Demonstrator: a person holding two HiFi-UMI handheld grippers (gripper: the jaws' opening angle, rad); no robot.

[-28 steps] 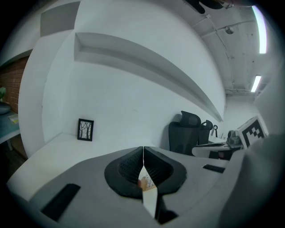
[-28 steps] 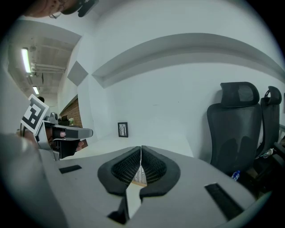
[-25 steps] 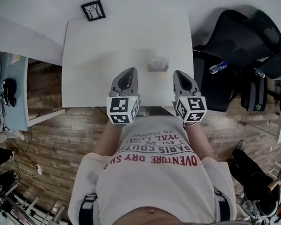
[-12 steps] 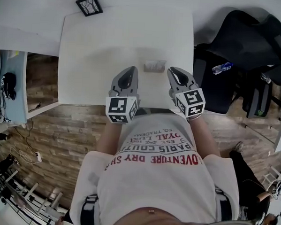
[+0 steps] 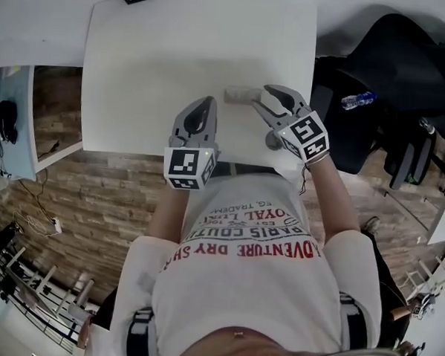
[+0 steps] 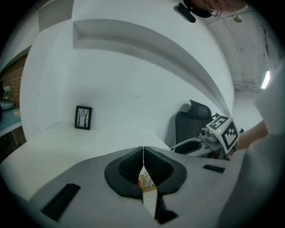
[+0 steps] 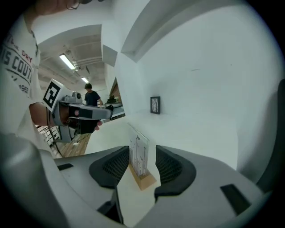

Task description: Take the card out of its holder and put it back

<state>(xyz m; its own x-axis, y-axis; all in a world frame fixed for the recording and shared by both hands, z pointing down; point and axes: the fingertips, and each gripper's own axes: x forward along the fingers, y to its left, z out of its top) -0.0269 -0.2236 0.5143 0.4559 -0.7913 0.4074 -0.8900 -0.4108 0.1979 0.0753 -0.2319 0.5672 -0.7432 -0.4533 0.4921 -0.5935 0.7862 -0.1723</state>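
Right gripper [image 7: 141, 165] jaws just opened wide — card [image 7: 139, 151] in wooden holder [image 7: 144, 180] stands between them, ungripped. Left gripper [image 6: 143, 153] clenched.

On white surface [image 5: 155, 51], card holder [image 5: 240, 95] at tips of right gripper [image 5: 262, 100], fingers [image 5: 280, 95] just opened, spread at its right end; left gripper [image 5: 204, 104] alongside, closed.

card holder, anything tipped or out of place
Nothing stands out. The card stands upright in its wooden holder on the white table, and the small framed picture at the far corner is upright too.
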